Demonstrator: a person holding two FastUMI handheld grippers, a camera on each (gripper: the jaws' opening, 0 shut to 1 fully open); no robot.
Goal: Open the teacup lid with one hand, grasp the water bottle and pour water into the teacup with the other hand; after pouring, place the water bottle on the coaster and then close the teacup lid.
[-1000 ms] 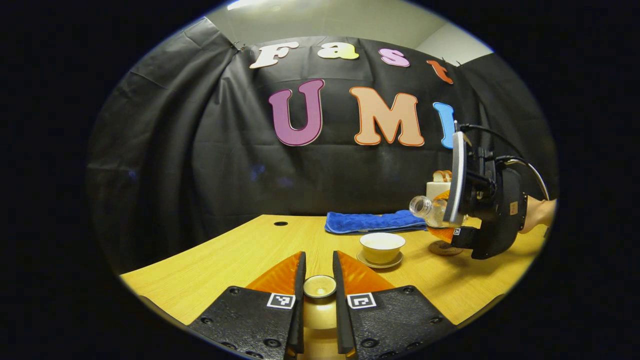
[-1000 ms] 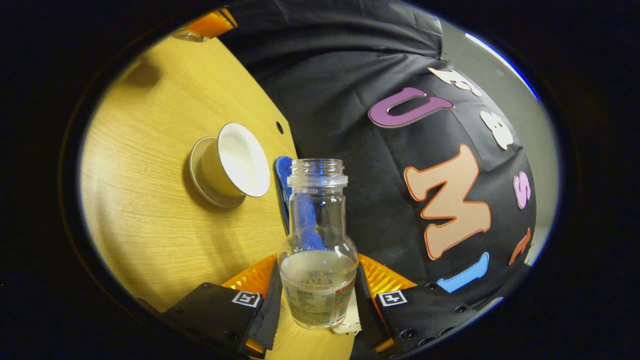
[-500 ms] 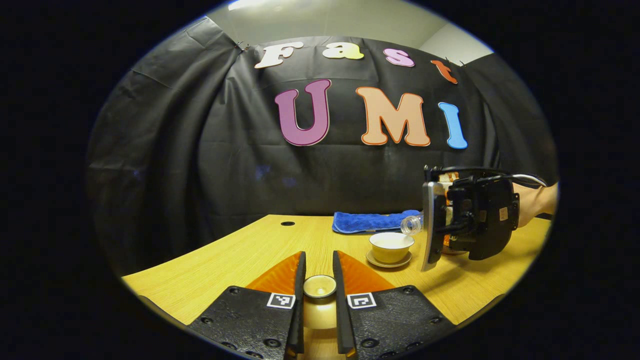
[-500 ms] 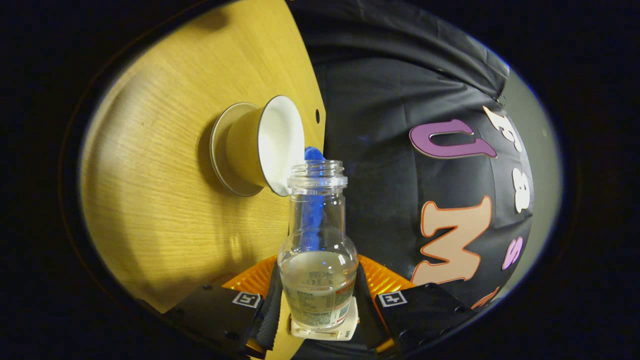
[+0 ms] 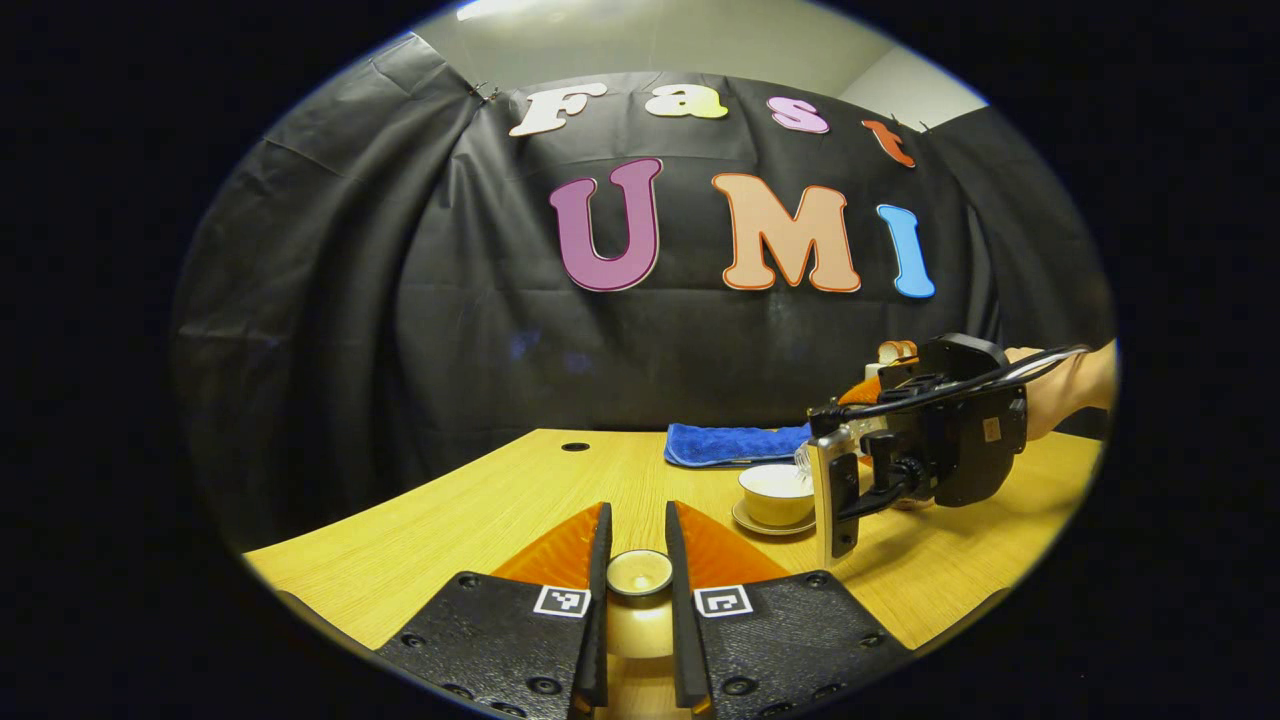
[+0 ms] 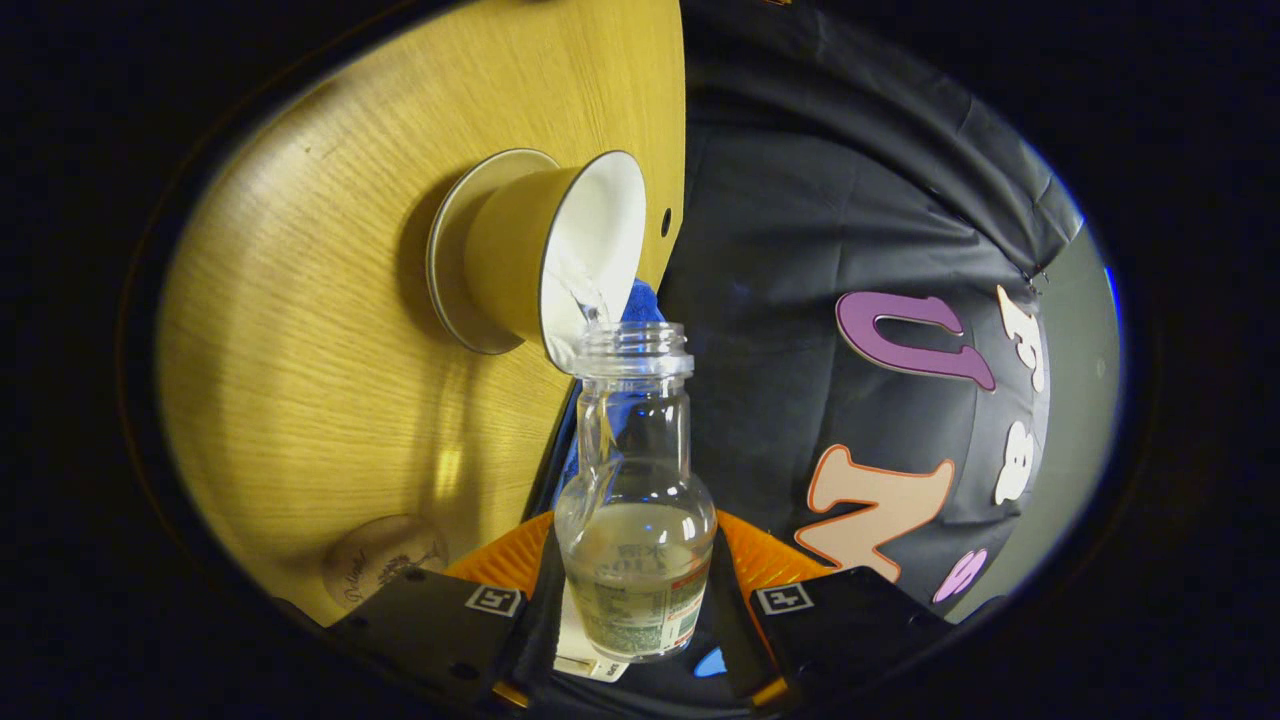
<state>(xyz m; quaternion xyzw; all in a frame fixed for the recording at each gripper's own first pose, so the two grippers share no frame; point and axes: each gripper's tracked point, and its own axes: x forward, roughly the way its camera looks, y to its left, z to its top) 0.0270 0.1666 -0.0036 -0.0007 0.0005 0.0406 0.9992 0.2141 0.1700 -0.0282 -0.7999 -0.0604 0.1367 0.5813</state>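
Left gripper view: left gripper [image 5: 636, 590] low at the near edge of the table [image 5: 480, 520], fingers clamped on the lid [image 5: 640, 573], knob up between them, held above the wood and well apart from the cup [image 5: 776, 492]. Cup open, standing on its saucer [image 5: 770, 523] toward the right of the table. Behind it, a blue towel [image 5: 735, 443] lying flat along the far edge. Right gripper [image 5: 850, 455] farther off at the right, rolled onto its side over the cup, a hand [image 5: 1065, 385] behind it. Bottle mouth just visible at the cup's rim, most of the bottle hidden by the gripper body. Small round hole [image 5: 575, 446] in the table toward the back left.

Right gripper view: right gripper [image 6: 632, 600] with fingers pressed on both sides of the bottle [image 6: 634, 500], low on its labelled body. Bottle clear, uncapped, partly filled, tipped so that the mouth sits right at the rim of the cup [image 6: 545, 255]. Thin run of water crossing from the mouth onto the cup's white inside. Cup on its saucer [image 6: 455, 240], seen sideways because of the roll of the camera. Coaster [image 6: 380, 570] on the table [image 6: 300, 380] near the left finger, bare. Strip of blue towel [image 6: 640, 300] showing behind the bottle neck.
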